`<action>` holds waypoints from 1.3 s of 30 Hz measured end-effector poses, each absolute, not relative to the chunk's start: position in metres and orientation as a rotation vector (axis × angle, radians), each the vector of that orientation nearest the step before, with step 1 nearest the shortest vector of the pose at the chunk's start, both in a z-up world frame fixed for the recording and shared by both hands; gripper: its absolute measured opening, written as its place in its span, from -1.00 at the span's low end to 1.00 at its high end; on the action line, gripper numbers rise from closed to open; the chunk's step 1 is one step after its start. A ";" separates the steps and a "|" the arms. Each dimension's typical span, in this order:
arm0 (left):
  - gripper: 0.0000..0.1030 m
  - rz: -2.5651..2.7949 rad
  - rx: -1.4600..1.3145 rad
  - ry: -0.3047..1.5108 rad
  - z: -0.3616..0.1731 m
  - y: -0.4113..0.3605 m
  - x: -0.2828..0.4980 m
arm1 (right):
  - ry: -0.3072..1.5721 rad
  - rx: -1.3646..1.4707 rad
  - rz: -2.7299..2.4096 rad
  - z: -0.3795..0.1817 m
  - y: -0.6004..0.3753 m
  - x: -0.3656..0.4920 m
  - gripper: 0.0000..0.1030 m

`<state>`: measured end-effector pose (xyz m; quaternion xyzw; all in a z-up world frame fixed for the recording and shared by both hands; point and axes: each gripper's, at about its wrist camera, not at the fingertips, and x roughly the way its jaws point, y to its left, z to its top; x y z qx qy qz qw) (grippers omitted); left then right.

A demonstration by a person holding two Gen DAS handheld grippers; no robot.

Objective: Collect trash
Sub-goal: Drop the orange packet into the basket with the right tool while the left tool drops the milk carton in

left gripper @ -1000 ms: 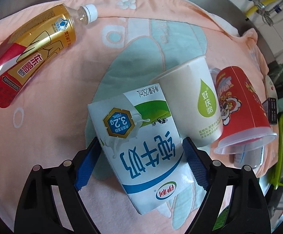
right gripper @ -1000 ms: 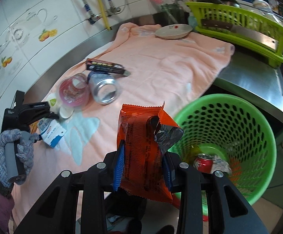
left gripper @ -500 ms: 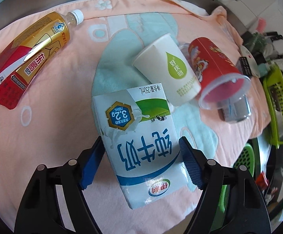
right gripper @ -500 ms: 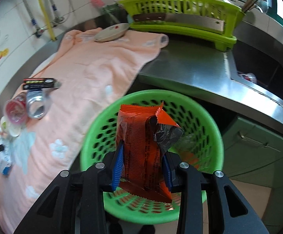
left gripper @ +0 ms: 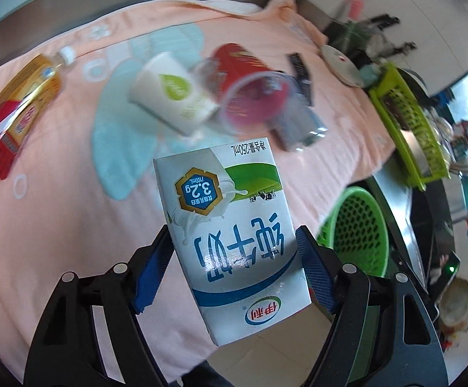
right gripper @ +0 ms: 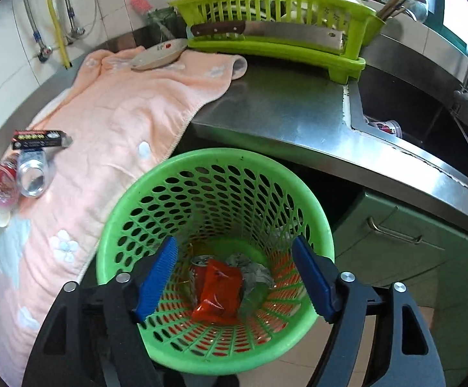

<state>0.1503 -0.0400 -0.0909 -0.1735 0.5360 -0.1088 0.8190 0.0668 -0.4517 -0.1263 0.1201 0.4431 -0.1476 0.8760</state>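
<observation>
Two fisheye views look along hand-held tongs over a steel kitchen table draped with a peach towel (left gripper: 72, 225).

In the left view, the left tongs (left gripper: 234, 258) pinch a white and blue milk carton (left gripper: 230, 232) by its two narrow sides, blue pads flat against it. The carton appears lifted off the towel, label upside down. Beyond it, blurred, a white paper cup (left gripper: 172, 96), a red plastic cup (left gripper: 250, 90) and a metal can (left gripper: 298, 125) lie on their sides close together. A yellow drink bottle (left gripper: 17, 109) with a red label lies apart at the far left. The green basket (left gripper: 359, 225) shows past the towel's edge at the right, lower than the table.

In the right view, the right tongs (right gripper: 234, 277) hang over the same green basket (right gripper: 214, 167), their jaws opening with nothing between them. An orange snack wrapper (right gripper: 221, 290) lies at the bottom of the basket beside a red can (right gripper: 198, 262) and crumpled foil (right gripper: 250, 267).

The step in hand looks like carrying the carton to the basket. To do it well, the left tongs should keep steady pressure so the smooth carton does not slip, travel clear of the table edge, and part only once the carton is squarely above the basket mouth. The right tongs should draw aside first to leave room, then go for the cups, the metal can or the bottle.
</observation>
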 end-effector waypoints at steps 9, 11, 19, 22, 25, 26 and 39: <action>0.45 -0.467 -0.264 1.161 -0.078 -0.150 0.155 | 0.837 0.286 -0.312 -0.097 -0.461 0.020 0.48; 0.45 -0.513 -0.239 1.170 -0.080 -0.176 0.158 | 0.819 0.298 -0.317 -0.091 -0.466 0.008 0.48; 0.45 -0.649 -0.117 1.239 -0.111 -0.292 0.157 | 0.778 0.329 -0.334 -0.079 -0.483 -0.034 0.48; 0.45 -0.679 -0.081 1.269 -0.126 -0.329 0.156 | 0.777 0.333 -0.345 -0.080 -0.489 -0.046 0.50; 0.46 -0.699 -0.037 1.293 -0.142 -0.358 0.155 | 0.782 0.349 -0.354 -0.085 -0.496 -0.055 0.50; 0.46 -0.701 -0.024 1.300 -0.146 -0.366 0.155 | 0.784 0.356 -0.358 -0.086 -0.498 -0.057 0.50; 0.53 -0.767 0.078 1.341 -0.187 -0.416 0.149 | 0.799 0.398 -0.374 -0.095 -0.512 -0.070 0.51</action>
